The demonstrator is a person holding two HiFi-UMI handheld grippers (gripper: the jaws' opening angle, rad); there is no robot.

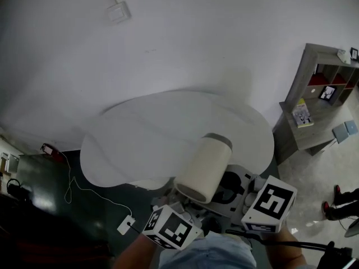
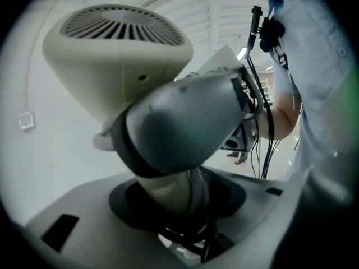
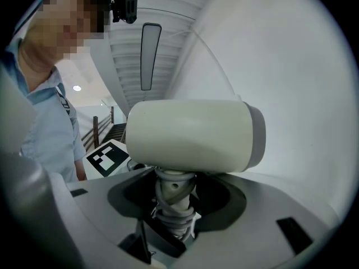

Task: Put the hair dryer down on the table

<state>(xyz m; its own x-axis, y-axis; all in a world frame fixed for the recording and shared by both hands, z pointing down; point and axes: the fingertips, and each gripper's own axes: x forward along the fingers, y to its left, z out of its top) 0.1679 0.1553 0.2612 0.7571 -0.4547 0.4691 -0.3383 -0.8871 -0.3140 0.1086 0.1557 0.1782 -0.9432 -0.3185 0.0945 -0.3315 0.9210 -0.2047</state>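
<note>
A cream hair dryer (image 1: 205, 167) with a grey nozzle end hangs over the near edge of the white round table (image 1: 140, 133), barrel pointing away and up. My left gripper (image 1: 188, 209) sits below it at the bottom, and my right gripper (image 1: 242, 194) is just to its right. In the left gripper view the hair dryer (image 2: 123, 66) fills the frame, rear grille up, its handle running down into my left gripper (image 2: 185, 217). The right gripper view shows the hair dryer (image 3: 190, 136) side on, and its cord-wrapped handle (image 3: 174, 198) stands in my right gripper (image 3: 174, 223). The jaw tips themselves are hidden.
A grey shelf unit (image 1: 314, 105) with books stands at the right. A white cable and plug (image 1: 124, 224) lie on the dark floor at the left, near a red object (image 1: 49, 149). A wall plate (image 1: 118, 11) is above. A person's shoes (image 1: 336, 198) are at far right.
</note>
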